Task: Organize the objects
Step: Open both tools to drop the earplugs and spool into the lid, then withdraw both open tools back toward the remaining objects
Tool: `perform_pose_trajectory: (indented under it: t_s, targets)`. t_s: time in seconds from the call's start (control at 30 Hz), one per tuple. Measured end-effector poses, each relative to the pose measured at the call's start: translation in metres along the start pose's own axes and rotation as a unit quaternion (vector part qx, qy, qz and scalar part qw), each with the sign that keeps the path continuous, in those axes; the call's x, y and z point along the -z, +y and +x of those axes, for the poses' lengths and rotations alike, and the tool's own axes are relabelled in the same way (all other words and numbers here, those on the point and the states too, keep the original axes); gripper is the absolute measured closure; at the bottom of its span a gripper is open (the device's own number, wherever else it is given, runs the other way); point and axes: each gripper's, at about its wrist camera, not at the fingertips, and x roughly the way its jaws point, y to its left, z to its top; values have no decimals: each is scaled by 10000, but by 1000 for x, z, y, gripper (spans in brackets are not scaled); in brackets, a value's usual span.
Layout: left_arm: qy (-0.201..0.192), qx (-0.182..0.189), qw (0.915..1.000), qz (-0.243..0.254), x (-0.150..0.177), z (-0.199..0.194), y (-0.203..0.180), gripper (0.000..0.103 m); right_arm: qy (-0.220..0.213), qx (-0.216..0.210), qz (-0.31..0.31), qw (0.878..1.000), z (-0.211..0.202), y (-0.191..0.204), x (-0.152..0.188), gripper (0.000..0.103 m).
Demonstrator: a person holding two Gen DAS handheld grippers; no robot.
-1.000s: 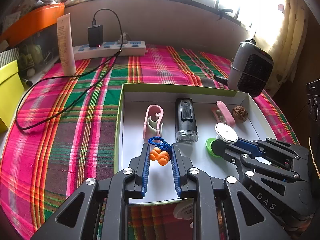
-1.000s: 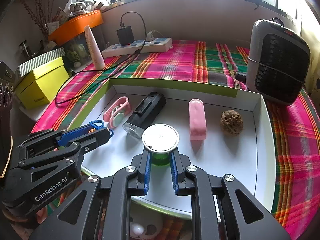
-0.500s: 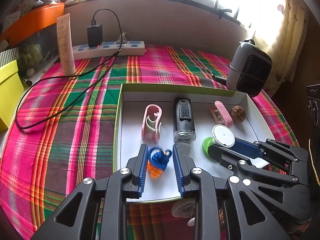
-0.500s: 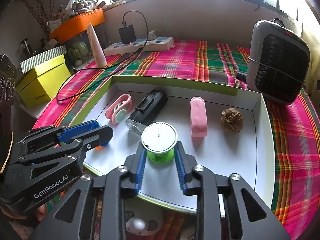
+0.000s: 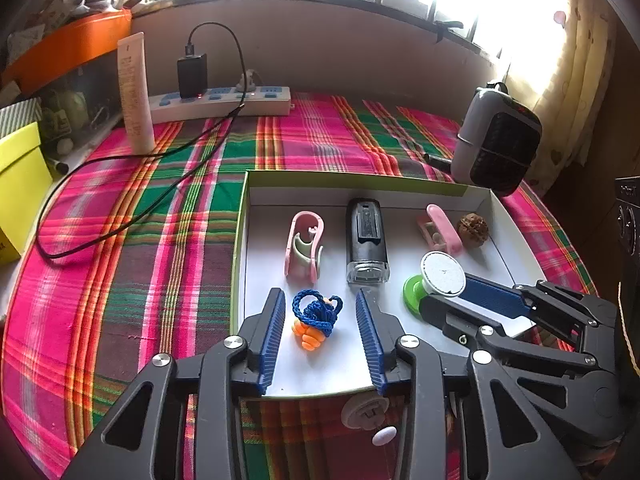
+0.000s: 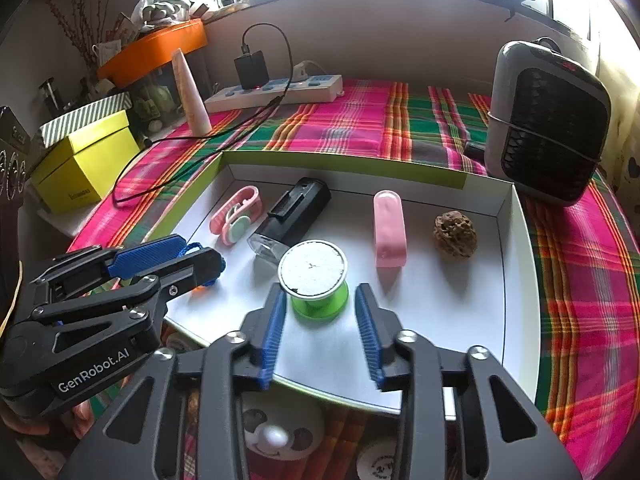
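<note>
Blue pads are spreading on both sides now: your left tool (image 5: 320, 336) has let go of the orange earplugs on a blue braided cord (image 5: 316, 318), which were pinched a second ago and now lie loose between the opening jaws, near the front left corner of the shallow white cardboard tray (image 5: 516, 236). Your right tool (image 6: 320, 330) has released the green spool with a white round top (image 6: 314, 278) too; it stands free near the tray's front edge. Both drops look done. Both tools hold steady, angled down over the front edge.
</note>
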Motion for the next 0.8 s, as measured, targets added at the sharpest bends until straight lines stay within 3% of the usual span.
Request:
perform_pose_trajectory:
  t_s: [0.8]
  targets:
    - [-267,-144,9995,28,12,-41,-8,64,-298,111,24,9995,-37,6,12,63]
